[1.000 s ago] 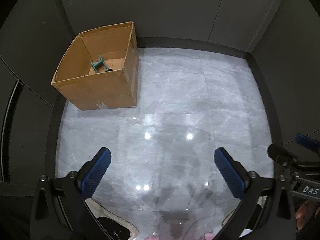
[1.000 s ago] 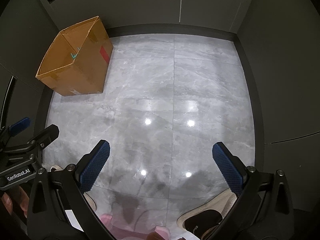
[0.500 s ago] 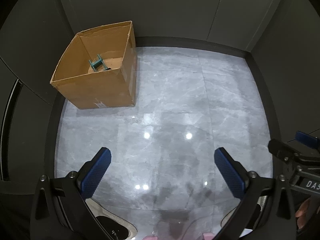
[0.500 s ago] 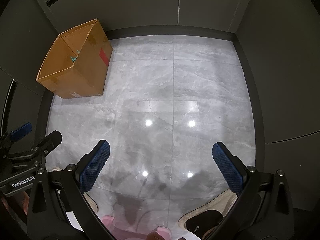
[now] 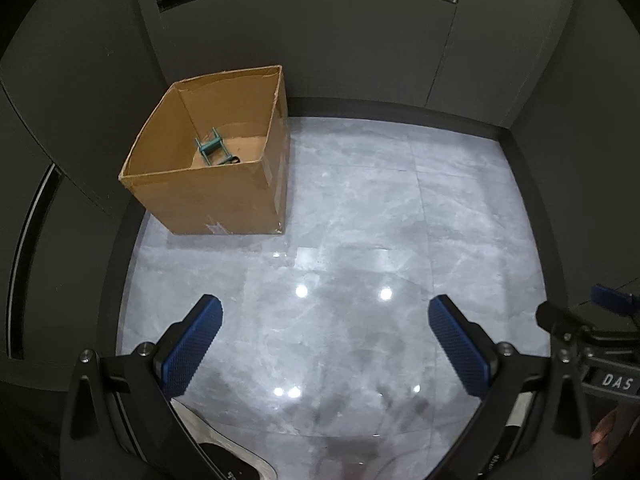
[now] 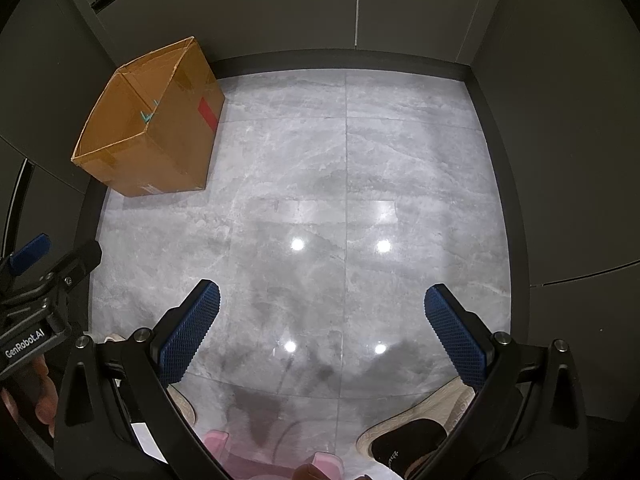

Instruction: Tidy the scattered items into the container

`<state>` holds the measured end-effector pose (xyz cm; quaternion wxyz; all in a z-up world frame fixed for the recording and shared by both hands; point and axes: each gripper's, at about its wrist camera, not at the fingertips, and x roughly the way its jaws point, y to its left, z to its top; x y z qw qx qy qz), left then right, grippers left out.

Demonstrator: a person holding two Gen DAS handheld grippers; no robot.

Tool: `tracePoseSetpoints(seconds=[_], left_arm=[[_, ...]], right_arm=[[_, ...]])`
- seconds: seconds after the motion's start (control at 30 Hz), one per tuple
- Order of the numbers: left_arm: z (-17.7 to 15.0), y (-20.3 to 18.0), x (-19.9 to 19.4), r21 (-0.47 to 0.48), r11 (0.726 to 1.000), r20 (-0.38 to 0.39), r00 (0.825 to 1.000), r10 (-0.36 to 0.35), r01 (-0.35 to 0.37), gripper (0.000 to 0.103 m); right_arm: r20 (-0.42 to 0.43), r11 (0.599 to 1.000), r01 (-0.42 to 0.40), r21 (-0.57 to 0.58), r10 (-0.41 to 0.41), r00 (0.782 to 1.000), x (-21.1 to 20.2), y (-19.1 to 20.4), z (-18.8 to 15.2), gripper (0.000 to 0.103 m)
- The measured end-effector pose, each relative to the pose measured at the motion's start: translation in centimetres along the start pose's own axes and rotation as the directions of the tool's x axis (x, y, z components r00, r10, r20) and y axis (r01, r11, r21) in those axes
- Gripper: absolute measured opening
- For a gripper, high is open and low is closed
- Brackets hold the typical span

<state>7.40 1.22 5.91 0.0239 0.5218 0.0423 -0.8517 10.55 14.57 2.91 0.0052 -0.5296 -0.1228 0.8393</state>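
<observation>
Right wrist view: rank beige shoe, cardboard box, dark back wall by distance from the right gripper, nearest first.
From the right gripper:
1. Beige shoe, lower right, under the fingers.
2. Brown cardboard box, upper left, on the floor.
3. Dark panelled back wall, top, behind the box.

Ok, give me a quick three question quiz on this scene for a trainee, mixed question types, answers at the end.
1. True or false: the left gripper holds something between its fingers.
2. The teal item lies: A) on the floor B) inside the box C) in the right gripper.
3. Fill in: the box stands on the floor against the dark ____.

Key: 1 false, both grippers are open and hold nothing. 2 B. 3 wall.
</observation>
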Motion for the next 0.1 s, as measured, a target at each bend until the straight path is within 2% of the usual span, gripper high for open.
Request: tracePoseSetpoints(seconds=[0.1], left_arm=[[-0.28,-0.14,0.73,0.013,1.000,-0.034,0.999,0.017,-0.016,0.103]], right_arm=[[-0.001,1.000,-0.001,-0.005,0.001,1.000,0.15,0.02,0.41,0.103]])
